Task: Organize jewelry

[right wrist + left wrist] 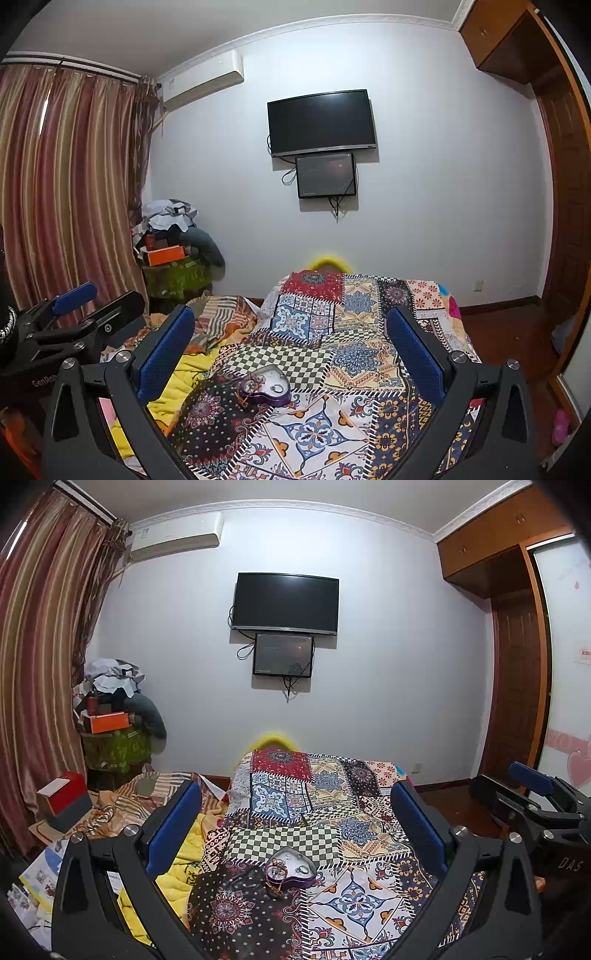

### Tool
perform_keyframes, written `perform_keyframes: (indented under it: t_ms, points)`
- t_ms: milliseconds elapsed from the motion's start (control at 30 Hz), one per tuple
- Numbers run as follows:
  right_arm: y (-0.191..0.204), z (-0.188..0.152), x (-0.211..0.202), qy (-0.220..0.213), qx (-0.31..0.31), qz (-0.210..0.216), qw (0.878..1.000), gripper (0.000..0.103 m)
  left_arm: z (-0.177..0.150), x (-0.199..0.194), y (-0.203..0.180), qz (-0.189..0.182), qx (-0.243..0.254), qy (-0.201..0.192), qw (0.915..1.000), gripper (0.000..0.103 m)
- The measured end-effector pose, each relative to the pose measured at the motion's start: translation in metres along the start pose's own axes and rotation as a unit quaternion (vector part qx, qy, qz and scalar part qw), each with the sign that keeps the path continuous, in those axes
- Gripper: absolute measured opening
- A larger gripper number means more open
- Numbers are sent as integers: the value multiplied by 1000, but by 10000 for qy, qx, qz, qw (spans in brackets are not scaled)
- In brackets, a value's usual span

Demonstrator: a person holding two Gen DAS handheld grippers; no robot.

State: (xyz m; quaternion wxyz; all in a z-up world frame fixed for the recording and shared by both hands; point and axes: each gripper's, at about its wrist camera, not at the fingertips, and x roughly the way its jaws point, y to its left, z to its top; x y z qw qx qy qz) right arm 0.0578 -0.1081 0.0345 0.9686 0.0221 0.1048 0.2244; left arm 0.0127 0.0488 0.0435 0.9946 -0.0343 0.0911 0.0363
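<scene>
Bed (354,794): covered by a patchwork quilt (332,834) of floral, checkered and medallion panels; runs straight ahead of both sets of jaws toward the far wall.
Yellow blanket (184,864): bunched along the bed edge, under and just inside the left finger of each gripper.
Television (285,603): dark, wall-mounted, high above and beyond the jaws; a smaller dark screen (283,655) hangs directly beneath it, touching or nearly so.
Left gripper (295,823): jaws released, spread wide, nothing between the blue pads (173,823); held above the near end of the bed.
Right gripper (291,343): jaws released, equally wide, nothing held; seen at the right edge of the left wrist view, beside the left gripper.
Jewelry box (291,867): heart-shaped, purple wall, pale lining, lid off; lies on the quilt between and below the open fingers in both views, nearer the left finger in the right wrist view (266,386).
Beaded jewelry (277,869): tangle at the box's left side, part spilling over the rim onto the quilt.
Rings (302,869): small metal loops inside the box, right of the tangle; count unclear.
</scene>
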Motion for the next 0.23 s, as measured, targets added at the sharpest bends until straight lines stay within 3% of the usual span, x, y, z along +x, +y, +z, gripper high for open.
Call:
perform_keyframes:
  t_ms: [233]
  points:
    - [1, -2, 1, 18, -8, -4, 10000, 103, -5, 4, 2, -33, -5, 121, 9999, 102]
